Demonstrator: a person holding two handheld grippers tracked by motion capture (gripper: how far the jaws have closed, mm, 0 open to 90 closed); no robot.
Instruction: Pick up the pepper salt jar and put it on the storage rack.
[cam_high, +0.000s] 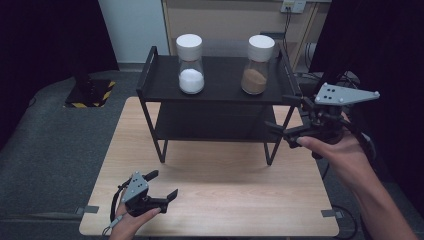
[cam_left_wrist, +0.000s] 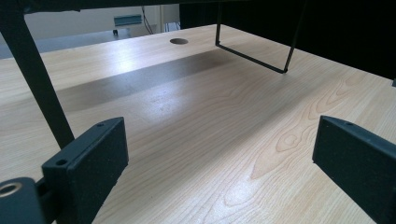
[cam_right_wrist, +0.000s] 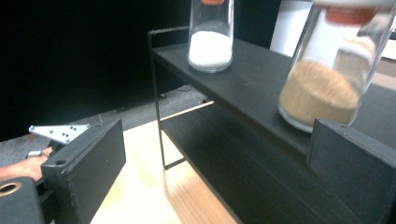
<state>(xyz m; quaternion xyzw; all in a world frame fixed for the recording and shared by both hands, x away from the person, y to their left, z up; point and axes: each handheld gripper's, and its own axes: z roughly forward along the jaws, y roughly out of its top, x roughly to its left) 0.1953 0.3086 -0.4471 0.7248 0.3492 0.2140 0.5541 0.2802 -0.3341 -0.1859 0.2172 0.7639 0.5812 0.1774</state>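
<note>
Standing on the rack's (cam_high: 150, 75) top shelf, the brown-powder jar (cam_high: 256, 65) looks like glass: smooth, breakable, probably heavy. Grip its body under the lid. Right gripper (cam_high: 282, 131) and left gripper (cam_high: 161, 186) are wide open, holding nothing.

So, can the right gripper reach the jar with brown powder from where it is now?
Probably yes. The right gripper, jaws open and empty, sits by the shelf's right end, facing the brown-powder jar. Only the low shelf rail stands between, so it should come over it.
</note>
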